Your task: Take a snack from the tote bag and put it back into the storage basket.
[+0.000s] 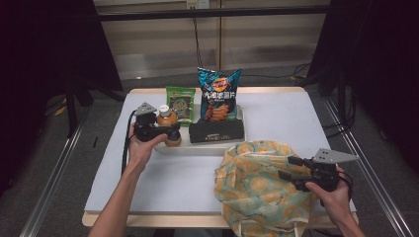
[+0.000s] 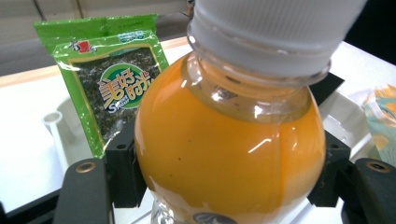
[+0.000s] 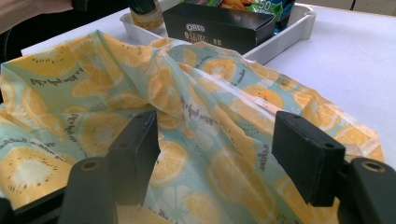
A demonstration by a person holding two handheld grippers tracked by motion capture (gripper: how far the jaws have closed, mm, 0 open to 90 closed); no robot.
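I had the left gripper [image 1: 165, 129] clenched on the juice bottle [image 2: 224, 154], standing in the tray [image 1: 197, 147] on the table [image 1: 168, 177]. Full, rigid and slick, it was best gripped mid-body. The right gripper [image 1: 291, 170] stood released over the soft bag [image 3: 196, 116].

Overhead camera; two close gripper-mounted views
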